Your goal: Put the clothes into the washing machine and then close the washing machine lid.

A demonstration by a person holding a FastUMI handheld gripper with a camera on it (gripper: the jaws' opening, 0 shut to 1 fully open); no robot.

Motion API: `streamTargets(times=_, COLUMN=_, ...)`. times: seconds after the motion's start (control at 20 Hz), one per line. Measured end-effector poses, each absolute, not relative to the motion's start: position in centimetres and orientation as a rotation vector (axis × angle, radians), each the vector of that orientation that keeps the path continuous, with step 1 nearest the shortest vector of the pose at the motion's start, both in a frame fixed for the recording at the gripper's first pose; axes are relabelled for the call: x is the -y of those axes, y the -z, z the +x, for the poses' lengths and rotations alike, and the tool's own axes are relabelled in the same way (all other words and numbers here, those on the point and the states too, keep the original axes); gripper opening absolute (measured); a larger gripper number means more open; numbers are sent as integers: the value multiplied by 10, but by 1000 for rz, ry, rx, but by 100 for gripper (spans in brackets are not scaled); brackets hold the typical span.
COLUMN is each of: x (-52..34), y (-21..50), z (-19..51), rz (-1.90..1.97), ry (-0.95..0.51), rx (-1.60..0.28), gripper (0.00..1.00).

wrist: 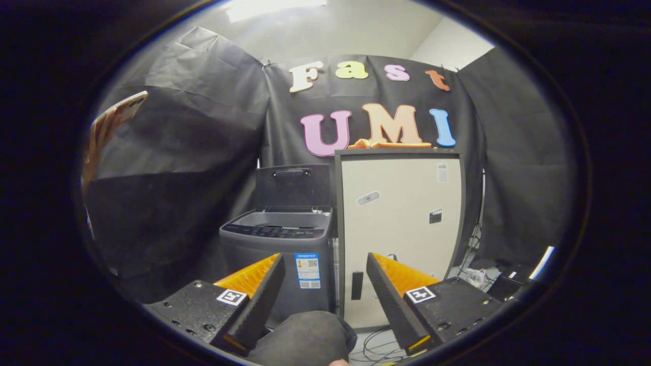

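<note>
- Hanging spread apart and gripping nothing, the black-and-orange gripper frames a dark grey cloth bundle.
- Beyond, the grey top-loading washing machine stands lid raised, beside a cream cabinet.

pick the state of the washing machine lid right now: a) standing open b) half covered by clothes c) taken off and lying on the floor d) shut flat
a: the lid stands upright behind the washing machine, tub uncovered, well beyond the open gripper, whose fingers hold nothing.
</note>
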State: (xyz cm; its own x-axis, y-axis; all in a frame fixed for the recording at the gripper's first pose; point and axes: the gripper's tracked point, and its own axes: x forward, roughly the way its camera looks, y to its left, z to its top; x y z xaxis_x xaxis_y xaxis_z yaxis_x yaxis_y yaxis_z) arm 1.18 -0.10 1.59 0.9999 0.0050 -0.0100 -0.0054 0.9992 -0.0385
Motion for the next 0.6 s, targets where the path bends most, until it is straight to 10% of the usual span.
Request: streamTargets(times=0.6, x=27, y=-85, z=77, rz=-76, ry=-14, rx=-4, gripper=98)
